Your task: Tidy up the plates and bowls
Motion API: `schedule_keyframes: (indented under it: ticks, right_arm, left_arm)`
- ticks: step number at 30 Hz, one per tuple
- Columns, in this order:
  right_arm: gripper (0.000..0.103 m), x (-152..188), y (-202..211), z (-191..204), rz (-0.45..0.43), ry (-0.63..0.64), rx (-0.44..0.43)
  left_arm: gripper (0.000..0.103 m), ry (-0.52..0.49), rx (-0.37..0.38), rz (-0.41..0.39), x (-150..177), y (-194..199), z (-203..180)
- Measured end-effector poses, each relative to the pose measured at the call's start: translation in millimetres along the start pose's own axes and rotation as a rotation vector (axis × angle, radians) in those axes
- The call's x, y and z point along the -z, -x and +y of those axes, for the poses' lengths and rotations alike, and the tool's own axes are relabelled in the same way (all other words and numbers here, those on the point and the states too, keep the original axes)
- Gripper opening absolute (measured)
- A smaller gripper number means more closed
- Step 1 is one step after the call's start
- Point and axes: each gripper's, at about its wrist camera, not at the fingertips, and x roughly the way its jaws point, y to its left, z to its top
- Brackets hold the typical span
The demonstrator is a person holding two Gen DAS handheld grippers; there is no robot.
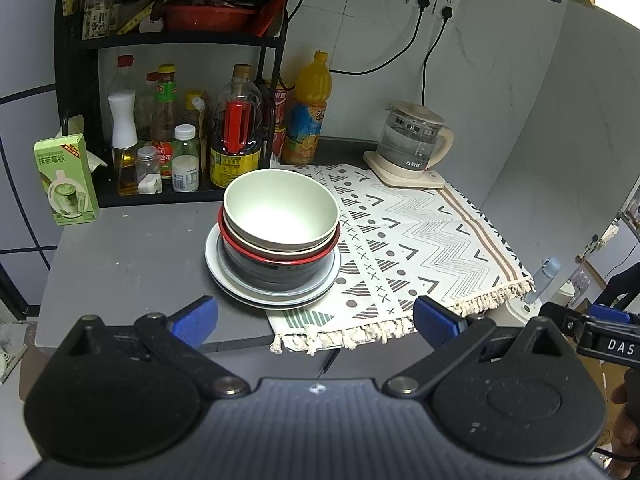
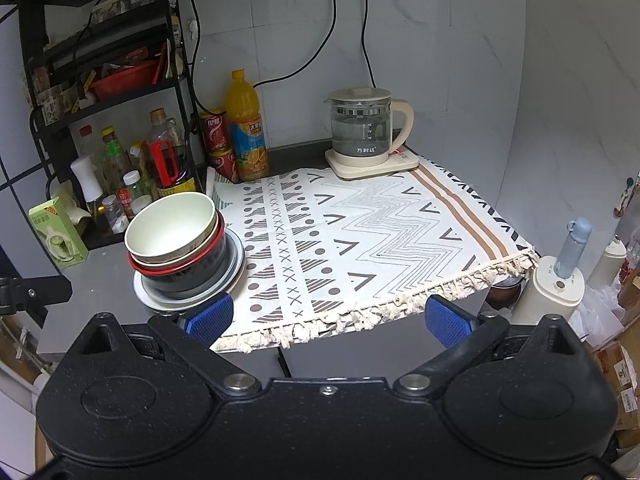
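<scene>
Bowl stack (image 1: 280,236) on plates (image 1: 224,280) straddles the patterned cloth (image 1: 420,232) edge, probably uneven; your left gripper (image 1: 316,322) and right gripper (image 2: 328,318), both spread wide and empty, could tip it.

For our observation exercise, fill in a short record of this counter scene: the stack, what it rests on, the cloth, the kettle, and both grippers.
stack: pale bowl on top, nested in a red-rimmed bowl, on plates
stack rests on: grey counter, overlapping the cloth's edge
cloth: patterned, fringed, mostly bare
kettle: on its base, back of cloth
left gripper: open, holding nothing
right gripper: open, holding nothing
</scene>
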Motion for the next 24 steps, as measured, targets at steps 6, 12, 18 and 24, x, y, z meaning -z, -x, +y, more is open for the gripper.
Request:
schedule_keyframes:
  ticks: [6, 12, 18, 24]
  right_arm:
    - [0.103, 1, 2, -1, -0.003, -0.001, -0.002]
    - [0.103, 2, 5, -4, -0.005, -0.004, -0.002]
    - [0.103, 1, 9, -8, -0.013, -0.007, 0.0]
    - [0.103, 2, 9, -10, -0.012, -0.008, 0.001]
  left_arm:
    - [0.103, 0.003, -0.003, 0.001, 1, 2, 1]
    - [0.103, 0.001, 0.002, -0.004, 2, 3, -2]
    - [0.103, -0.014, 0.01, -0.011, 1, 5, -9]
    - [0.103, -0.021, 0.015, -0.017, 0, 6, -15]
